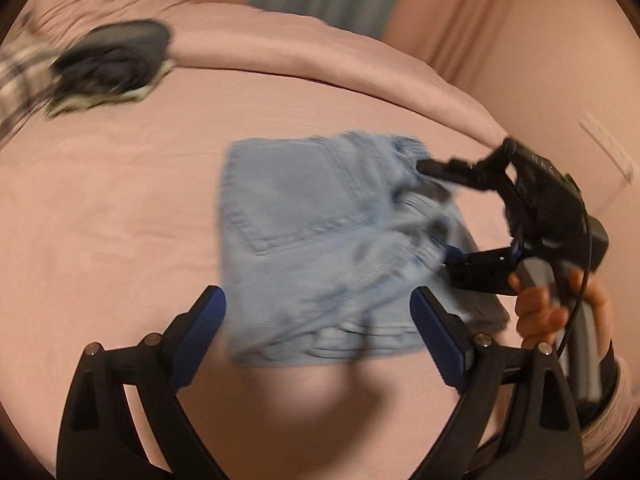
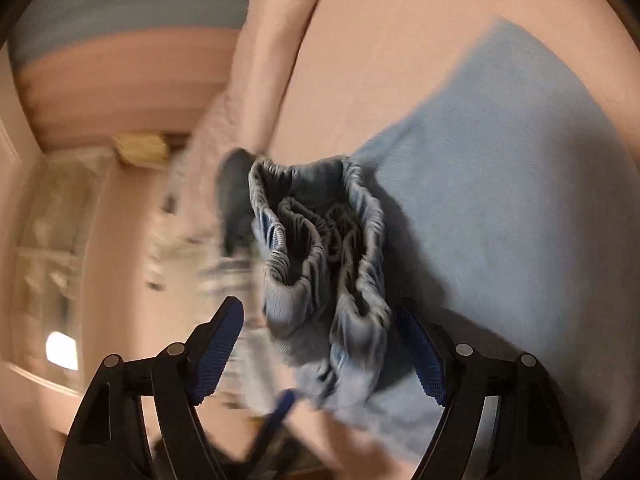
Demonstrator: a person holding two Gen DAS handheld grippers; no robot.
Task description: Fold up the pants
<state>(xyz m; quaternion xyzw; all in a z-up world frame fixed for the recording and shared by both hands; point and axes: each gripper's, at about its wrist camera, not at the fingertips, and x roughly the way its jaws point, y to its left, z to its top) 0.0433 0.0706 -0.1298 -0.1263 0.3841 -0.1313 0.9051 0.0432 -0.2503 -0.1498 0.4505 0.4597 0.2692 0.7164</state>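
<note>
Light blue pants (image 1: 320,240) lie folded into a rough square on the pink bed (image 1: 100,220). My left gripper (image 1: 318,312) is open and empty, just above the near edge of the pants. My right gripper (image 1: 434,216) shows at the pants' right side, its jaws wide apart around the bunched elastic waistband. In the right wrist view the right gripper (image 2: 320,344) is open, and the gathered waistband (image 2: 320,240) sits between and just beyond its fingers; the rest of the pants (image 2: 500,200) spreads to the right. Both views are motion-blurred.
A dark garment pile (image 1: 112,64) with plaid cloth lies at the bed's far left. A raised fold of pink bedding (image 1: 320,48) runs along the far side. A pink wall (image 1: 560,60) and curtains stand beyond. My hand (image 1: 548,304) holds the right gripper's handle.
</note>
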